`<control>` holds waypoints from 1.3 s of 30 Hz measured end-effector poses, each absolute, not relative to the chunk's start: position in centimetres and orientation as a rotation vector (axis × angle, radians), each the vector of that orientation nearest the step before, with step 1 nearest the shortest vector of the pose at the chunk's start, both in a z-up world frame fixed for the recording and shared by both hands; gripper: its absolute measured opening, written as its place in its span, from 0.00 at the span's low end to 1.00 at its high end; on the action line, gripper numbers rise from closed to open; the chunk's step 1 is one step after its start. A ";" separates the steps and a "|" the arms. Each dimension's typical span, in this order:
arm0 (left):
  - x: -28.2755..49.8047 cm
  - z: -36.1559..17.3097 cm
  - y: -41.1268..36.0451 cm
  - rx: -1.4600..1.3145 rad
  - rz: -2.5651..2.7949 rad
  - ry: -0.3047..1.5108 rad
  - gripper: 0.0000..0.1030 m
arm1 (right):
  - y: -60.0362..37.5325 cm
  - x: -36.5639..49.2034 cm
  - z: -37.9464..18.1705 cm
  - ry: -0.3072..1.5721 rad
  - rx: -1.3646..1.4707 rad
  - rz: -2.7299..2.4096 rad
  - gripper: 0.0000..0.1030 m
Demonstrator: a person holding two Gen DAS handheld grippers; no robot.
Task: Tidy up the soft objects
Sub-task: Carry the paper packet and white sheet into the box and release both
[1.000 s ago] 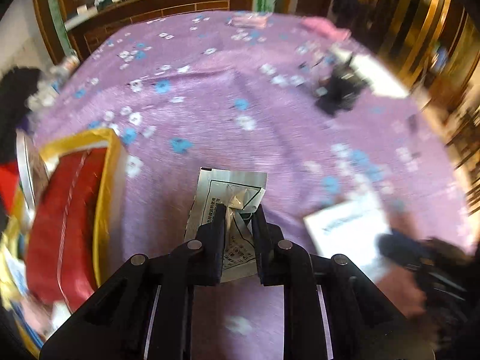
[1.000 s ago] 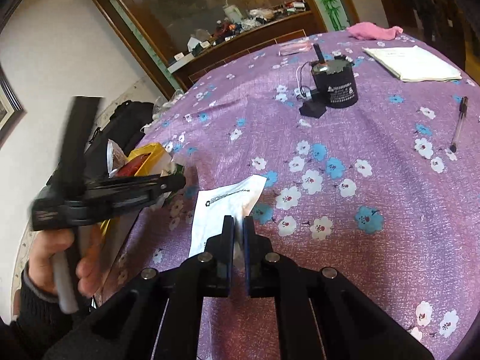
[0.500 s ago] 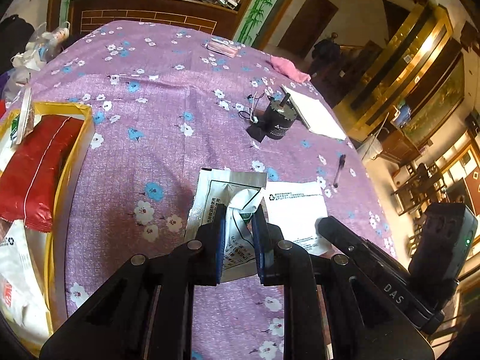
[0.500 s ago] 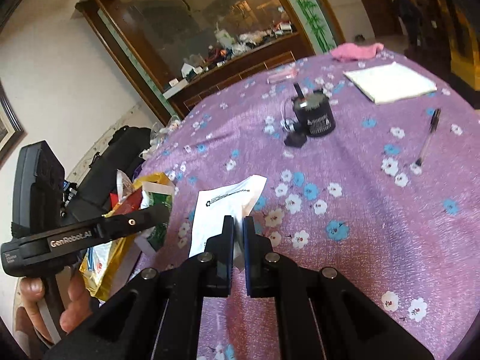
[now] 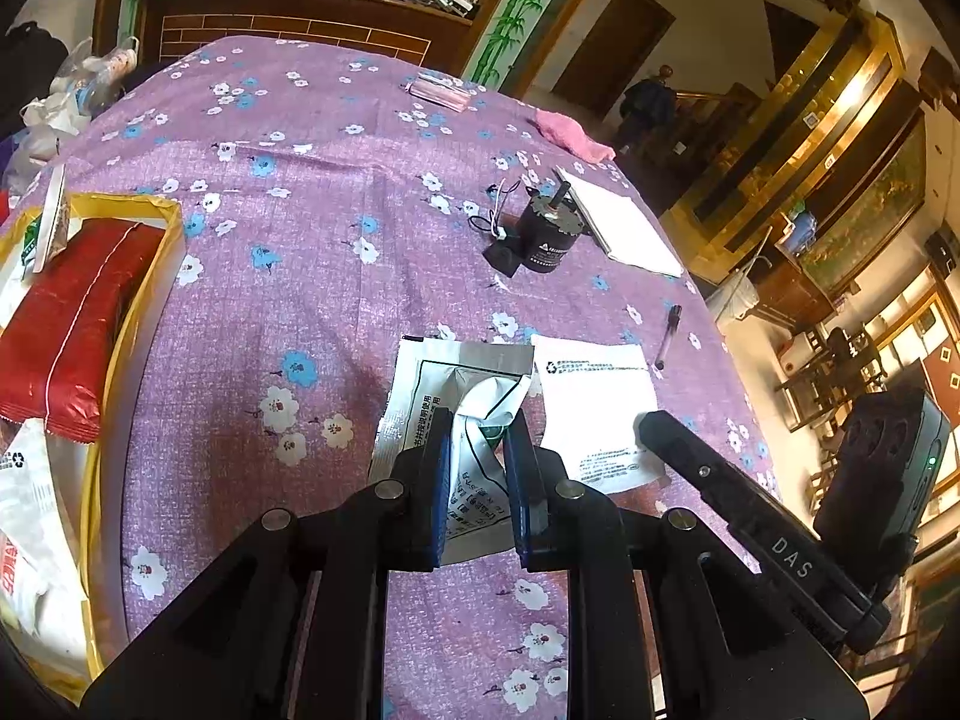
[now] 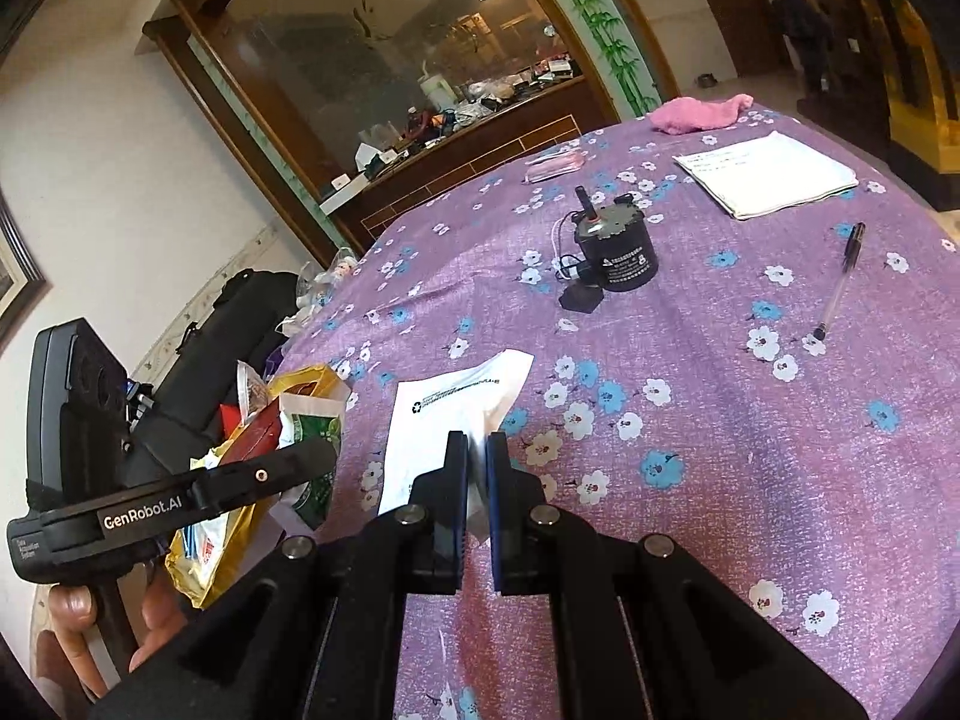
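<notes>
Left hand-held gripper (image 5: 477,441) clamps silver sachet (image 5: 438,384) above table (image 5: 336,276); right hand-held gripper (image 6: 477,456) pinches white pouch (image 6: 444,420); yellow box (image 5: 159,276) near left; black motor (image 5: 543,237), pen (image 5: 667,336), notepad (image 5: 618,222) far right.

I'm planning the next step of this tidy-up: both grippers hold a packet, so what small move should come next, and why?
Probably carry the silver sachet, pinched in the left gripper, leftward toward the yellow bag. That bag already holds a red packet and is open on top. The right gripper is shut on the white pouch and can follow.
</notes>
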State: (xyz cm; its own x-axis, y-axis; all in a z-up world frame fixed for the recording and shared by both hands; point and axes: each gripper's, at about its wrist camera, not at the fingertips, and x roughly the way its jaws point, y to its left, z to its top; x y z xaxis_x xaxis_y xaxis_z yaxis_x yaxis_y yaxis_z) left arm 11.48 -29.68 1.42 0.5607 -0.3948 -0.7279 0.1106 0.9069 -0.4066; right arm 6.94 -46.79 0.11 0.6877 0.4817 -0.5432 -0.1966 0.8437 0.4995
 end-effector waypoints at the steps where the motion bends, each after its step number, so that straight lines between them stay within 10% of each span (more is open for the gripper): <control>1: 11.5 1.4 -29.7 -0.333 -0.304 0.933 0.15 | -46.8 6.9 0.2 0.717 0.427 0.392 0.04; 28: 10.4 0.9 -26.0 -0.428 -0.286 0.916 0.15 | -46.8 7.2 0.8 0.703 0.463 0.409 0.03; 39: 4.0 8.9 -11.8 -0.478 -0.049 0.686 0.15 | -34.9 8.8 4.4 0.703 0.374 0.725 0.03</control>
